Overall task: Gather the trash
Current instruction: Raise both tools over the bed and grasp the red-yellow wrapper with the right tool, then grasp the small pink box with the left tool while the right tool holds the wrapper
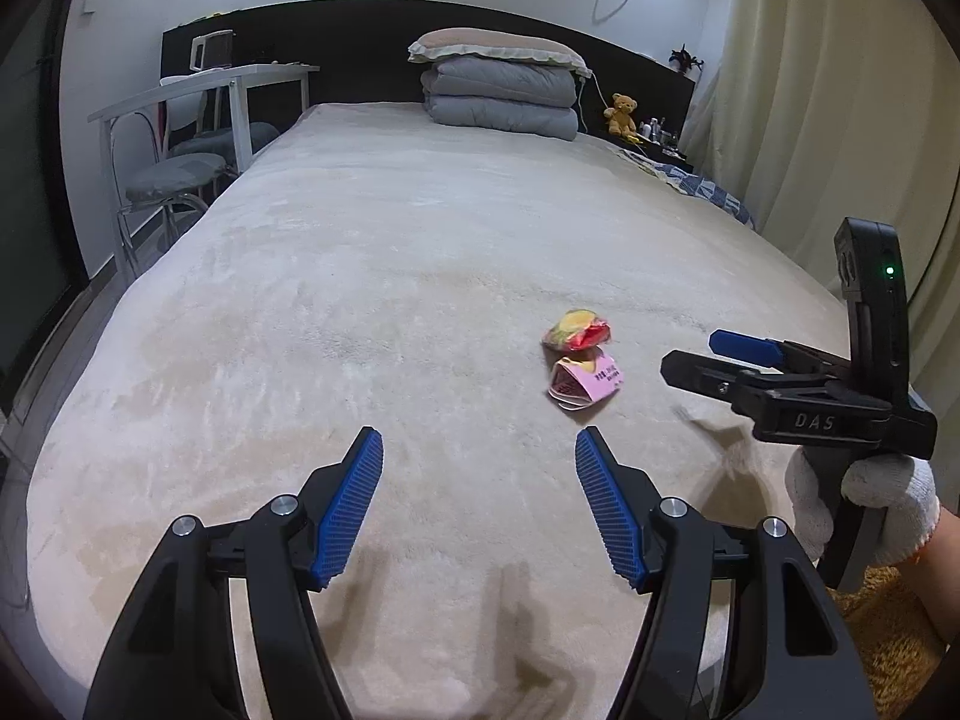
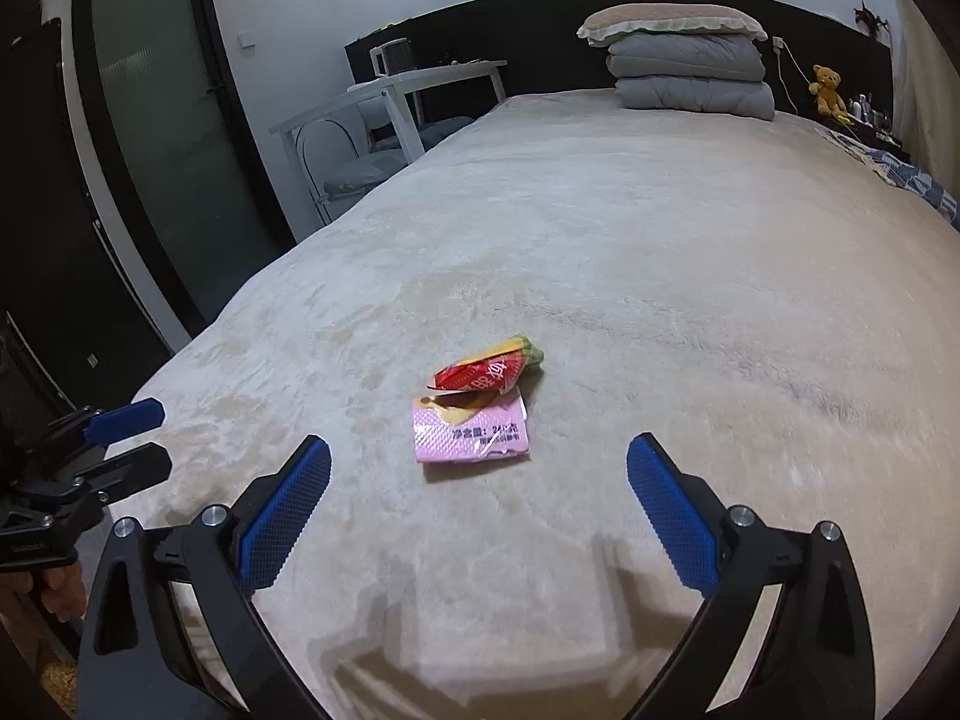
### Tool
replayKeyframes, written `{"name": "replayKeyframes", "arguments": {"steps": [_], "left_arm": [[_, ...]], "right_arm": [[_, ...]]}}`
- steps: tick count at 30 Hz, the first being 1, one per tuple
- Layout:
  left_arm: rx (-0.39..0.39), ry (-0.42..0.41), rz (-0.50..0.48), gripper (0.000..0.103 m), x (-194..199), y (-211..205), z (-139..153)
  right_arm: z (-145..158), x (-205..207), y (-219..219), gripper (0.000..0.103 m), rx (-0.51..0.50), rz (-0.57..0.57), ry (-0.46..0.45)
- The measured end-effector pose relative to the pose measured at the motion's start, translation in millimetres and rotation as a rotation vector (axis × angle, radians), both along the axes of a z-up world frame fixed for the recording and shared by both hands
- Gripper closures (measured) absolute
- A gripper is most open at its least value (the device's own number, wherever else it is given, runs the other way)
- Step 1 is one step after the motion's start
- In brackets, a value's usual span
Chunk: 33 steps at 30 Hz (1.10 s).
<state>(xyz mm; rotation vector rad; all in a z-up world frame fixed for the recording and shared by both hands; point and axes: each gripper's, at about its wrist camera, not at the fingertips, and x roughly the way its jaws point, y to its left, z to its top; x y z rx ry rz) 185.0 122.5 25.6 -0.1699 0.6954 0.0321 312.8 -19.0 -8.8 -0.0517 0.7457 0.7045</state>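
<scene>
A pink wrapper and a red-yellow wrapper lie touching mid-bed, at twelve o'clock just beyond my right claw, gaping and empty. My left claw is half-spread, empty. Folded quilts sit far off at one o'clock; nothing blocks the way.

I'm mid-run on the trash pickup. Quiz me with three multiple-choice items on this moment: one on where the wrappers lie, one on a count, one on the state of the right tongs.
1. Where do the wrappers lie?
A. on the white desk
B. on the bed cover
C. on the floor

2. How many wrappers are there?
A. one
B. two
C. four

3. The right tongs are:
A. open, holding nothing
B. shut on a wrapper
C. shut on the pillow

Key:
1 B, the pink wrapper and red wrapper rest on the bed cover.
2 B, only those two show.
3 A, the right tongs stand wide with bare cover between them.
</scene>
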Motion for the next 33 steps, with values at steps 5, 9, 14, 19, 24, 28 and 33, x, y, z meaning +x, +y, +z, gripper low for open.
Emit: {"name": "replayKeyframes", "arguments": {"steps": [5, 9, 14, 19, 24, 28, 33], "left_arm": [[0.038, 0.018, 0.001, 0.038, 17, 8, -8], [0.052, 0.047, -0.007, 0.038, 28, 16, -19], [0.044, 0.065, -0.002, 0.038, 29, 22, -25], [0.057, 0.078, -0.006, 0.038, 26, 23, -29], [0.066, 0.097, -0.017, 0.038, 29, 19, -34], [0.082, 0.1, -0.032, 0.038, 32, 12, -35], [0.089, 0.104, -0.037, 0.038, 37, 7, -36]], "right_arm": [[-17, 24, 32, 0.005, -0.061, 0.01, 0.005], [-28, 43, 47, 0.005, -0.088, -0.013, 0.01], [-37, 65, 60, 0.011, -0.138, -0.053, 0.017], [-47, 82, 69, 0.04, -0.181, -0.061, 0.044], [-48, 87, 65, 0.052, -0.171, -0.069, 0.064], [-43, 86, 57, 0.052, -0.136, -0.074, 0.078], [-30, 79, 41, 0.052, -0.072, -0.072, 0.1]]}}
